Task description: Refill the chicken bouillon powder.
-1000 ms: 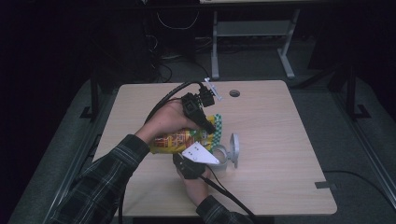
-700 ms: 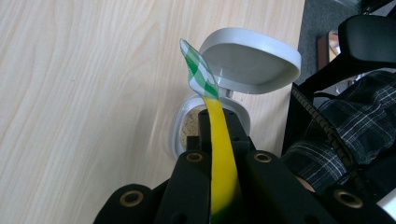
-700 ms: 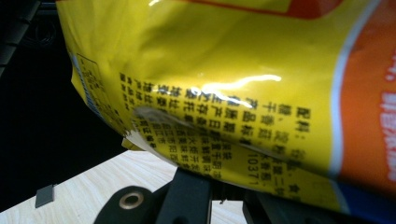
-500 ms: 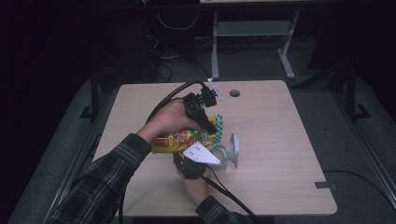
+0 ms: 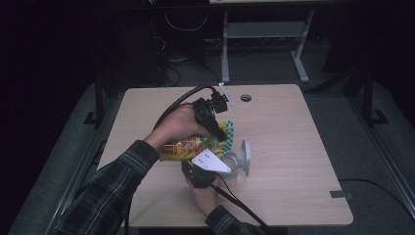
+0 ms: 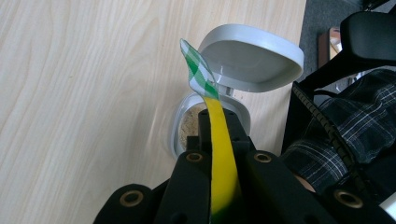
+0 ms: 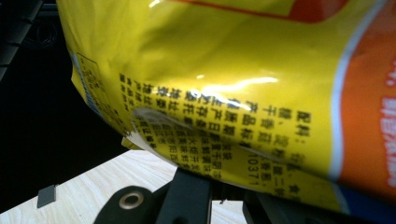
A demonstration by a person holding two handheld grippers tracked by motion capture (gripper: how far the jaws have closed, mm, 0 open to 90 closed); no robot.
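Note:
A yellow and orange snack bag [image 5: 185,147] hangs tilted over a small grey container [image 5: 235,168] whose lid [image 5: 246,156] stands open. In the left gripper view, my left gripper [image 6: 216,122] is shut on the bag's thin yellow edge [image 6: 220,158], just below its green-checked corner [image 6: 198,70]. Beneath that corner sits the container [image 6: 180,128], holding a brownish granular filling, with its lid [image 6: 252,60] tipped back. My right gripper [image 5: 209,159] is under the bag beside the container. In the right gripper view, the bag [image 7: 224,70] is very close and covers the fingertips of the right gripper [image 7: 224,186], which is shut on its lower part.
The light wooden table [image 5: 293,147] has a cable hole [image 5: 245,98] near its far edge. Black cables trail from both grippers. A grey metal frame [image 5: 264,29] stands on the dark floor beyond the table. Plaid sleeves come in from the bottom.

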